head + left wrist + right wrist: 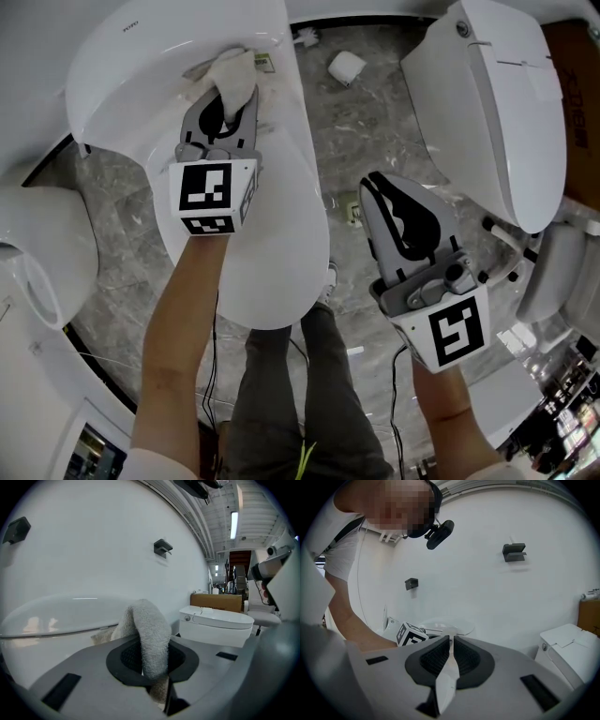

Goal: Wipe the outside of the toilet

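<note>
The white toilet [267,244] with its lid down fills the centre-left of the head view. My left gripper [228,94] is shut on a beige cloth [234,73] and holds it against the back of the toilet, near the lid hinge. In the left gripper view the cloth [149,632] bulges up between the jaws, with the toilet lid [61,613] just behind it. My right gripper [373,183] hovers over the floor to the right of the toilet, shut and empty; its pads [440,656] meet in the right gripper view.
A second white toilet [492,103] stands at the right, also showing in the left gripper view [220,623]. A paper roll [347,67] and a brush [305,37] lie on the grey marble floor [366,122]. Another white fixture [33,262] sits at the left. The person's legs stand below.
</note>
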A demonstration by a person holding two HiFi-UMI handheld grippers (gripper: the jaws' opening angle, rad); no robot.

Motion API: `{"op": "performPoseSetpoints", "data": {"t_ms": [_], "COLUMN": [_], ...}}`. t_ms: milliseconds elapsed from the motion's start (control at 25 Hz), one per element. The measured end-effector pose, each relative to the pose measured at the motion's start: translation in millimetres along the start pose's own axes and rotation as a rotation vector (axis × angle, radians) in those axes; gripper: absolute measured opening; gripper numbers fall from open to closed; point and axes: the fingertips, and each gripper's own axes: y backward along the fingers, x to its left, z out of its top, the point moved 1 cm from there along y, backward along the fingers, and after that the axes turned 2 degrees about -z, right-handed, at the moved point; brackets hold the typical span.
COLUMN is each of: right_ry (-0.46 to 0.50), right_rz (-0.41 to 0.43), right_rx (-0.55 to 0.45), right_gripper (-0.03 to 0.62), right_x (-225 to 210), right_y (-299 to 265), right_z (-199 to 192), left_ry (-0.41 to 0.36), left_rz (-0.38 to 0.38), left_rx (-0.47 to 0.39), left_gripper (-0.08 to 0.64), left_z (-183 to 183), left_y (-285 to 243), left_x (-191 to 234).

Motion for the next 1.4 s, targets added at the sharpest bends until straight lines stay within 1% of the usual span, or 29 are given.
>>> {"op": "performPoseSetpoints", "data": {"t_ms": [80,200,320,520,600,680,840,960,1080,1280,1400], "right_ry": [-0.002,-0.002,0.003,-0.005,-0.005,-0.005,-0.017,-0.015,-0.016,-0.013,0.007], "right_rz": [0.0,0.013,0.024,0.028,0.035,0.048,0.079,0.111,0.132,0.14,0.145], "right_rx": [-0.004,-0.004,0.003,0.006,0.002,-0.01,-0.043,-0.058,-0.061,-0.072,-0.08], "right_gripper": [0.052,0.052,0.052,0.052,0.052,0.052,0.052,0.052,0.052,0.052,0.052], "right_x": [-1,2,5,10,14,20,43,61,76,100,113], "right_y": [3,8,12,16,16,16,20,26,32,45,50], "right_z": [-1,-2,-6,-9,-7,-2,14,26,39,74,98], "left_ry": [-0.006,-0.035,-0.041,-0.082,-0.073,-0.048,0.005,0.043,0.069,0.104,0.097], "left_rz": [-0.015,-0.034,-0.058,-0.133,-0.157,-0.171,-0.177,-0.169,-0.143,-0.065,-0.009], "left_rx": [-0.005,-0.012,-0.024,-0.064,-0.092,-0.121,-0.172,-0.198,-0.2,-0.187,-0.174], "left_gripper": [0.061,0.061,0.061,0.061,0.061,0.061,0.061,0.061,0.061,0.061,0.061], "left_z": [2,2,4,18,27,36,49,60,69,86,100], "left_y": [-4,-10,-14,-7,-1,10,42,66,88,130,160], "left_x": [-9,-22,-35,-63,-72,-78,-82,-81,-74,-49,-32]}}
